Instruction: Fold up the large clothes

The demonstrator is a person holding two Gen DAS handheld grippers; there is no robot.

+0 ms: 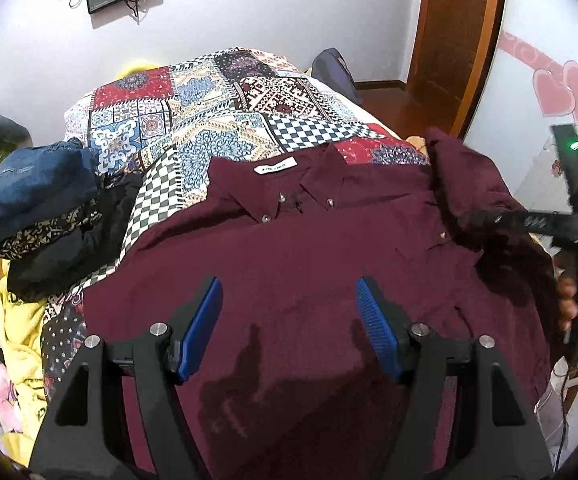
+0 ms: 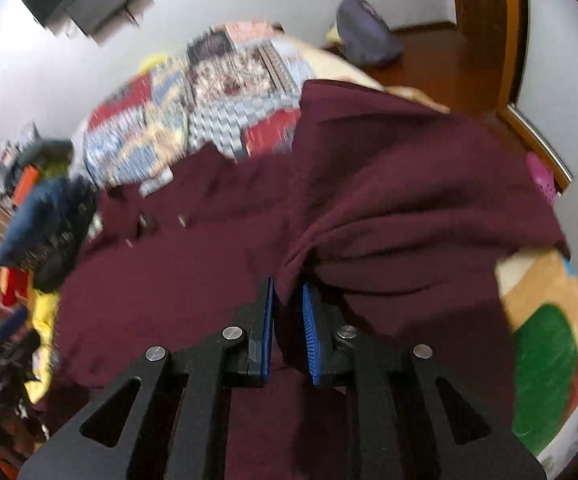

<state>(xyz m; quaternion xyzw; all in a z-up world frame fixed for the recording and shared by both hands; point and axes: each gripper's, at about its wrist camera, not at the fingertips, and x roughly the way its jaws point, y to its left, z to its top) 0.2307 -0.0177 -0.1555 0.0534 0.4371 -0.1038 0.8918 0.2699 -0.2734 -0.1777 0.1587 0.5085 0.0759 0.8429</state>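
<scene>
A maroon button-up shirt (image 1: 309, 248) lies front up on the bed, collar toward the far end. My left gripper (image 1: 289, 282) hovers open over the shirt's chest, with nothing between its blue pads. In the left wrist view my right gripper (image 1: 489, 216) comes in from the right, held by a hand (image 1: 567, 300), and lifts the shirt's right side into a raised fold. The right wrist view is blurred. It shows my right gripper (image 2: 287, 284) shut on a pinch of the maroon shirt (image 2: 409, 200), which drapes up and over to the right.
A patchwork bedspread (image 1: 193, 120) covers the bed. On its left edge lies a pile with a denim garment (image 1: 29, 192), a black garment (image 1: 69, 248) and a yellow one (image 1: 21, 332). A wooden door (image 1: 449, 40) and a dark backpack (image 1: 337, 72) stand beyond the bed.
</scene>
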